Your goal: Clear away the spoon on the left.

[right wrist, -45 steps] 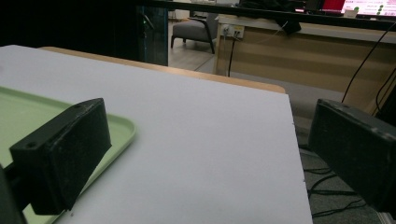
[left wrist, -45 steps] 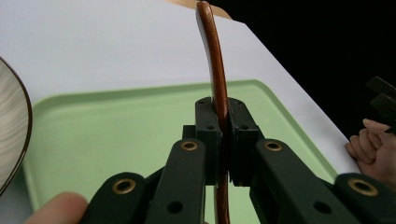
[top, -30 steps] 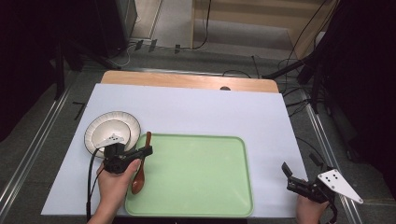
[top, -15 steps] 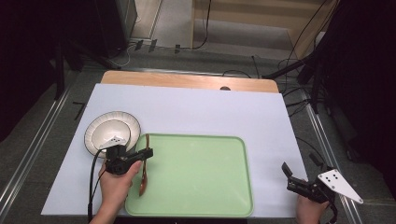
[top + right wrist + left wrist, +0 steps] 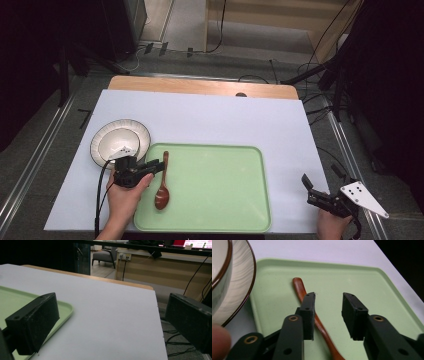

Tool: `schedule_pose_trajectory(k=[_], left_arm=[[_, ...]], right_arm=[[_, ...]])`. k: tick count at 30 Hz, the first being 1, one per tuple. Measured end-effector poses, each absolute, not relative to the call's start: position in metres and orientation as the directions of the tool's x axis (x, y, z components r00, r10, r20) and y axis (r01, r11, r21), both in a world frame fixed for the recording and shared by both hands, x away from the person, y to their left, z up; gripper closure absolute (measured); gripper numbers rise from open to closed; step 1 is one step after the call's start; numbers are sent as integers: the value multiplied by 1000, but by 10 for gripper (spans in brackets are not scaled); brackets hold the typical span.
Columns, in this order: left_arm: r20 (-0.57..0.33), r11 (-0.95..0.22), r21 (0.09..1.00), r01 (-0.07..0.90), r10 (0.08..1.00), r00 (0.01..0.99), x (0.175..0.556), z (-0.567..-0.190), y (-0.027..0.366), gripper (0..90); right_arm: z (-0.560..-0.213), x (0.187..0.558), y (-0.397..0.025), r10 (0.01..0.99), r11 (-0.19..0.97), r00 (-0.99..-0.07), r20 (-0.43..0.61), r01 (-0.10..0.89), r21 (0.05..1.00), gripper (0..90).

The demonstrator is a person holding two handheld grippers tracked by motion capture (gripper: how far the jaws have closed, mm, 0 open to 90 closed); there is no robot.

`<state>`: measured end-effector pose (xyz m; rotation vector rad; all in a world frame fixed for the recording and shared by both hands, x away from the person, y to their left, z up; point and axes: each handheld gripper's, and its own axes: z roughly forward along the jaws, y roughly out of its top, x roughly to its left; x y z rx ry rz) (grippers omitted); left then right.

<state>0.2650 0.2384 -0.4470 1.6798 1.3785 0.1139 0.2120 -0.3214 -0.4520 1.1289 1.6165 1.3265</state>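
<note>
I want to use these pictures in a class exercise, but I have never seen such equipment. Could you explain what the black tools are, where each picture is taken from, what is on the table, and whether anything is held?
A person sits at a table holding a black two-jawed gripper in each hand. The high view looks down from above: the left gripper is at the left and the right gripper is at the table's right edge. The other two pictures come from cameras riding on the grippers, looking along their jaws. On the white table lie a green tray and, beside its left corner, a bowl. A brown spoon lies on the tray. In the left gripper view the jaws stand open over the spoon's handle, gripping nothing. The right gripper is open too, holding nothing.
</note>
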Motion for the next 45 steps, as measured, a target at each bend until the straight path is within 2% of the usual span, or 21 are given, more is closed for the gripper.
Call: schedule_pose_trajectory(k=[7,11,17,28,45], left_arm=[[-436,23,730,683,785,440,259,-443,240,416],[-418,17,769,639,769,483,254,-437,243,227],[-404,11,814,581,730,551,246,-431,251,9],[-361,1,853,521,722,590,230,-427,269,0],[-349,31,868,495,747,566,212,-427,310,0]], right_arm=[[-452,212,-322,943,76,-333,-16,169,983,0],[-452,212,-321,943,75,-332,-15,169,983,0],[-452,212,-321,943,76,-331,-15,172,982,0],[-452,212,-321,944,77,-329,-16,174,982,0],[-452,211,-320,945,80,-327,-20,174,982,0]])
